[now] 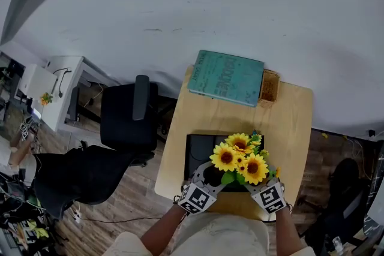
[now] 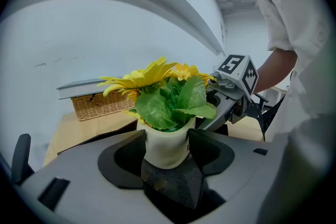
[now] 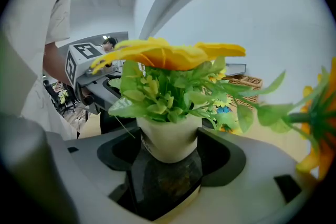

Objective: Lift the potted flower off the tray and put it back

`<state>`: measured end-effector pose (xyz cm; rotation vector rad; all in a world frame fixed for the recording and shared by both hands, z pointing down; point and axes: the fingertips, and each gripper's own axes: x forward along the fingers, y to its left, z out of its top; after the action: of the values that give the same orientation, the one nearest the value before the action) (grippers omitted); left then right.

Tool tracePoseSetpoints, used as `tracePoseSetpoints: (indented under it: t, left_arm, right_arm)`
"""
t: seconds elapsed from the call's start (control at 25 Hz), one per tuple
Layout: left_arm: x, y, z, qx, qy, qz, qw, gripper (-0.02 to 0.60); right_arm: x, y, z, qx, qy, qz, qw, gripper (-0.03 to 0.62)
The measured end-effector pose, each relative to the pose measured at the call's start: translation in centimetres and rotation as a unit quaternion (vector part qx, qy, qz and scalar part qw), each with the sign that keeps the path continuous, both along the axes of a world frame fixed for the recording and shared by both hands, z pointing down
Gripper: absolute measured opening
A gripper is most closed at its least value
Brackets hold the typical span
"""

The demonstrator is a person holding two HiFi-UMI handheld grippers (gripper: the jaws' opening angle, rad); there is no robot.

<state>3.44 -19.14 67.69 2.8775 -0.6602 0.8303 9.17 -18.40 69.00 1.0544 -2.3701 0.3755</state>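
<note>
**Pot btw both claws, lift not proven**

The potted flower (image 2: 167, 115) stands btw the jaws of both claws at once. The left claw (image 2: 167, 136) has its pads laid against both sides of the white pot (image 2: 165, 150), so I read it as a grip. The right claw (image 3: 169, 134) is at the other side w/ jaws spread wide. The same pot is btw them, pads just beside its wall, but I judge they do not press, i.e. no hold there.

Under and just ahead of the claws lies the black tray (image 1: 197, 151); the flowers hang over its part nearest the right claw. The pot's base is hidden in every view, so resting or raised: cannot tell.

Progress, as judgement: the pot is at the tray, so either nothing is lifted yet or it is back already; the pics do not decide.

Far ahead of the claws, at the table (image 1: 291, 129) edge, lie a teal book (image 1: 227, 77) and a wicker basket (image 1: 270, 87). Left of the left claw, off the table, is a black chair (image 1: 123, 114).
</note>
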Motion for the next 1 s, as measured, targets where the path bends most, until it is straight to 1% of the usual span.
tracePoseSetpoints:
  t: [0.52, 0.76, 1.0]
  left_arm:
    - [-0.2, 0.1, -0.2, 0.008, -0.007, -0.006, 0.9999, 0.256]
    - [-0.4, 0.5, -0.7, 0.007, 0.001, -0.013, 0.9999, 0.256]
    - [-0.2, 1.0, -1.9, 0.016, 0.011, -0.015, 0.9997, 0.256]
  right_arm:
    - [-0.1, 0.0, -0.2, 0.011, 0.015, -0.001, 1.000, 0.339]
    - [-0.1, 0.4, -0.8, 0.018, 0.015, -0.004, 1.000, 0.339]
    - [0.0, 0.9, -2.2, 0.029, 0.005, 0.000, 1.000, 0.339]
